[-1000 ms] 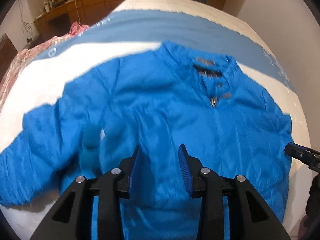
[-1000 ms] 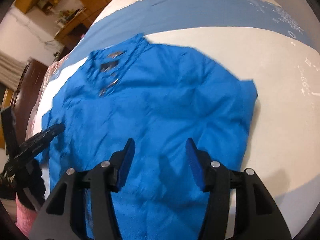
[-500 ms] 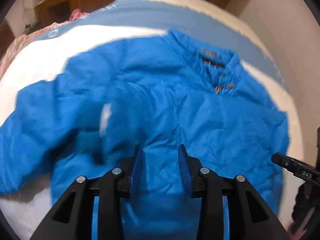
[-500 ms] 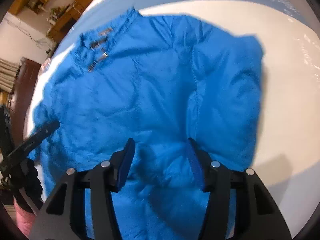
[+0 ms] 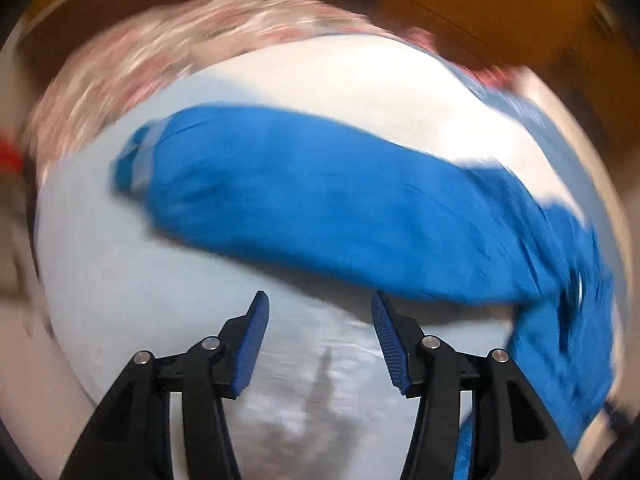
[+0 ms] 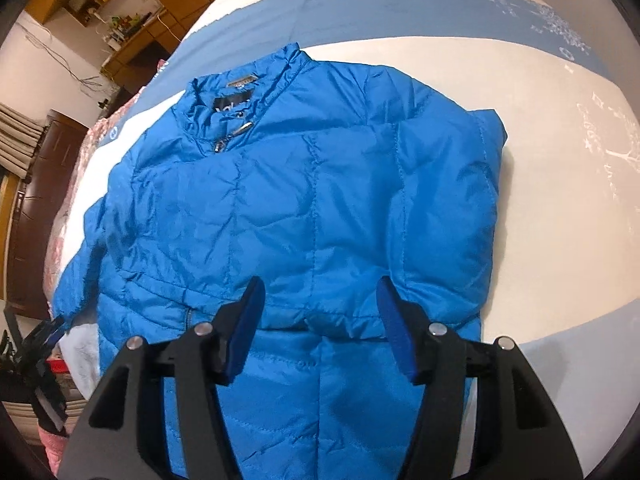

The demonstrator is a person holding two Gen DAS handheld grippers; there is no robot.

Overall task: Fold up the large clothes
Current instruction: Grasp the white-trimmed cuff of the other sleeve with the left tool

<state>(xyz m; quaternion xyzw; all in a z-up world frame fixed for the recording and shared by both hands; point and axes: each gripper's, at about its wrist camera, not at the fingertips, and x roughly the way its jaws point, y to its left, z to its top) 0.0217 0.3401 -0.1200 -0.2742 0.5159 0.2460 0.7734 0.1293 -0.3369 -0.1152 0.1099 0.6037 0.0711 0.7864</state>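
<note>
A bright blue padded jacket (image 6: 312, 200) lies face up on the bed, collar and zip at the far side. Its right sleeve is folded in along the body. My right gripper (image 6: 320, 312) is open and empty, hovering over the jacket's lower front. In the blurred left wrist view the jacket's left sleeve (image 5: 304, 196) stretches out across the white sheet, cuff to the left. My left gripper (image 5: 318, 336) is open and empty, just short of the sleeve's near edge. It also shows at the left edge of the right wrist view (image 6: 44, 340).
The bed has a white sheet (image 6: 560, 208) with a blue band (image 6: 400, 12) at the far end. A pink floral cover (image 5: 160, 56) lies along the bed's left side. Wooden cupboards and shelves (image 6: 116, 12) stand beyond the bed.
My left gripper has swung left, from over the jacket's body to the outstretched left sleeve. My right gripper has stayed over the lower front, and both jaws have stayed open.
</note>
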